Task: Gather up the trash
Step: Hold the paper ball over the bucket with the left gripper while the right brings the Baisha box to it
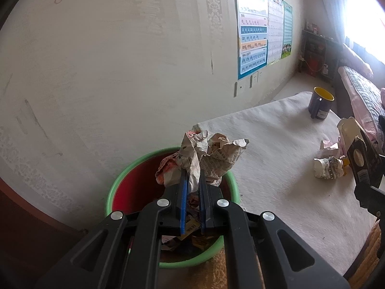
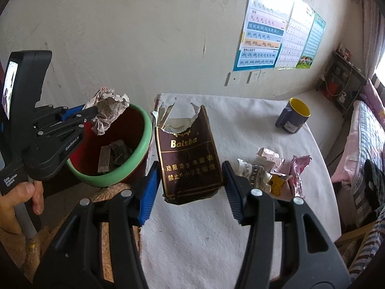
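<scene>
1. The left tool [image 1: 192, 180] is clenching a crumpled newspaper wad [image 1: 211, 154] above the green-rimmed bin [image 1: 115, 187].
2. The right tool [image 2: 190, 187] is gripping a torn cigarette pack [image 2: 190, 156] raised over the table [image 2: 216, 236].
3. More wrappers [image 2: 276, 171] are lying at the pack's 3 o'clock.
4. Risk: the wad is hanging near the bin's 2 o'clock rim; releasing there could be spilling it onto the table.
</scene>
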The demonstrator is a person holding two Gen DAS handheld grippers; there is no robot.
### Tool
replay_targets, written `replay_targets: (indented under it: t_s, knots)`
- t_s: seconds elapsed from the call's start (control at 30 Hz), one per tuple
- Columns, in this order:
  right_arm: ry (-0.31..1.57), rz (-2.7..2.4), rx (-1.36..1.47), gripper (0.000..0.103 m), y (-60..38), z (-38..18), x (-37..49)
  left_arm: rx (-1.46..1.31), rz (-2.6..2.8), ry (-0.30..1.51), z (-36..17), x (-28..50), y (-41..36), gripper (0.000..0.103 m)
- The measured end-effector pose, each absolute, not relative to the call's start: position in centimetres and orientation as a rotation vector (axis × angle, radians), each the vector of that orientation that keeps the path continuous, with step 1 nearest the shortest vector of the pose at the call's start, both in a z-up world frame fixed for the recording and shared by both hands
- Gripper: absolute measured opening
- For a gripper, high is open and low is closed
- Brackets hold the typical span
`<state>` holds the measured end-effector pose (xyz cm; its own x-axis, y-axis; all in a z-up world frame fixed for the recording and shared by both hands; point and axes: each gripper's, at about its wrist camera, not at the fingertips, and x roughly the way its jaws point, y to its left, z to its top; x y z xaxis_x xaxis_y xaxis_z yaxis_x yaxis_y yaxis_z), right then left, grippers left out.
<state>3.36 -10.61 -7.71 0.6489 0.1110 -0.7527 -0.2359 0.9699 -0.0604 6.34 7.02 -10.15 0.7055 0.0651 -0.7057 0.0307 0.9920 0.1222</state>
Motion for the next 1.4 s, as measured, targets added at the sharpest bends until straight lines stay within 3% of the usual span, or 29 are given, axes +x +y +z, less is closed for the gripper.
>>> replay_targets:
  t_s: [1.07, 1.4]
  knots:
    - [0.908, 0.321, -0.165, 0.050, -5.0, -10.2, 5.5, 0.067, 0.152, 0.798, -11.2, 6.7, 13.7, 0.006]
    - [0.980, 0.464, 0.020, 0.051, -3.4, -13.3, 9.2, -0.013, 0.179, 0.955, -16.8, 8.6, 16.5, 0.006]
